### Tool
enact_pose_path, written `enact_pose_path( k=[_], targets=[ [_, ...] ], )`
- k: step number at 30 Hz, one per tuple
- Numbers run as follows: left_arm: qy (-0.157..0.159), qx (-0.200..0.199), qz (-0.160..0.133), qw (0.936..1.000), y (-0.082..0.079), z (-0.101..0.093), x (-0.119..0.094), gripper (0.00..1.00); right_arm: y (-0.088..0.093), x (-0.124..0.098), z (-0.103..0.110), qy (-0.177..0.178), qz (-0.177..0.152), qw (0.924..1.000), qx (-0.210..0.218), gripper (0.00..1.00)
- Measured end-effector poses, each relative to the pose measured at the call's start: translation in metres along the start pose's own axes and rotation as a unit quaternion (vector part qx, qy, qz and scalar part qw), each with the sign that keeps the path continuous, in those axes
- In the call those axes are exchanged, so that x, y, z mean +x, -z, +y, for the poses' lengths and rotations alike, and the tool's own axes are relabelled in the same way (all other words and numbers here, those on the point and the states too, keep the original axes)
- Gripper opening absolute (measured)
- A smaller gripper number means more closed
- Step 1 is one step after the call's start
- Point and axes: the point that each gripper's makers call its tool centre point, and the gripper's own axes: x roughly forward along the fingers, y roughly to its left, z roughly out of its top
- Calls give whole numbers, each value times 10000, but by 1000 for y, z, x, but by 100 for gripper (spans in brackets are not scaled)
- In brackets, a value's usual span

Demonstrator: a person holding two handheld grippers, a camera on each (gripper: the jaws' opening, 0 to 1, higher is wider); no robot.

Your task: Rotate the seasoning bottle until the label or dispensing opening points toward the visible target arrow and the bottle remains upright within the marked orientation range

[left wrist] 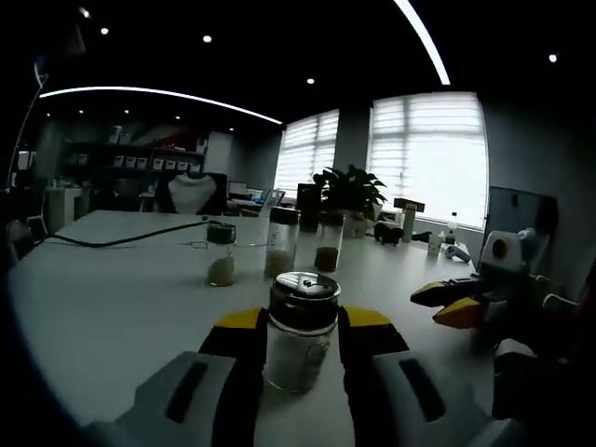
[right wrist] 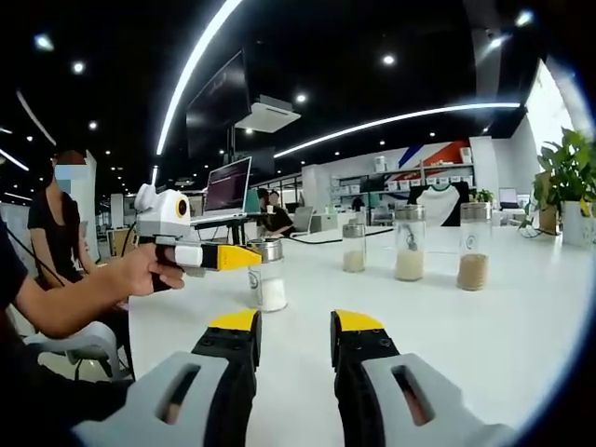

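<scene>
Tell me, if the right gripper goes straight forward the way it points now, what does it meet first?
Probably nothing soon: ahead of the right gripper lies bare table. The seasoning bottle stands slightly left of that line, the three far bottles slightly right; depth is unclear.

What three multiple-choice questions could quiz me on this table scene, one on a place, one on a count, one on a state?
1. Where does the nearest seasoning bottle stand?
A. between the left gripper's fingers
B. on a shelf
C. beside the plant

2. How many other jars stand in a row behind it on the white table?
A. one
B. three
C. five

3. What state is the right gripper in?
A. shut on a jar
B. open, holding nothing
C. shut on a cable

Answers:
1 A: in the left gripper view the yellow-tipped fingers flank the bottle on both sides.
2 B: the right gripper view shows three jars, and.
3 B: its fingers stand apart with bare table between them.
</scene>
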Motion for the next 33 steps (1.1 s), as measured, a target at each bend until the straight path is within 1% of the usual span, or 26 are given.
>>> enact_pose_path(
  k=[5,10,12,15,17,20,22,23,24,26,28,30,33],
  targets=[
    [-221,21,-46,9997,-1,1,0,32,1,0,0,10,14,10000,-42,27],
    [-371,68,-131,9992,-2,2,0,32,1,1,0,18,22,10000,-51,27],
    [-350,175,-189,9991,-3,2,0,32,1,1,0,21,27,10000,-52,27],
    [-298,188,-218,9991,-3,3,-1,32,0,2,1,12,30,10000,-90,27],
    [-220,272,-263,9990,-5,2,-2,33,0,4,2,1,34,9999,-127,27],
    [-124,231,-421,9988,-12,1,-6,38,0,6,1,17,49,9997,-228,25],
    [-21,244,-384,9990,-14,-1,-7,46,0,8,0,23,63,9997,-246,25],
    [-20,311,-311,9990,-12,-1,-8,48,0,10,0,15,73,9996,-276,25],
    [-23,345,-299,9990,-12,0,-9,51,0,10,-1,18,73,9995,-294,25],
    [-35,516,-394,9979,-15,-1,-13,52,-5,13,-6,85,42,9993,-369,25],
    [-10,577,-401,9975,-14,-3,-15,53,-12,15,-10,126,-33,9992,-374,25],
    [6,635,-396,9972,-12,-4,-17,58,-15,19,-15,161,-80,9991,-378,25],
    [-48,629,-423,9971,-8,-7,-17,66,-21,33,-23,191,-81,9987,-458,27]
  ],
)
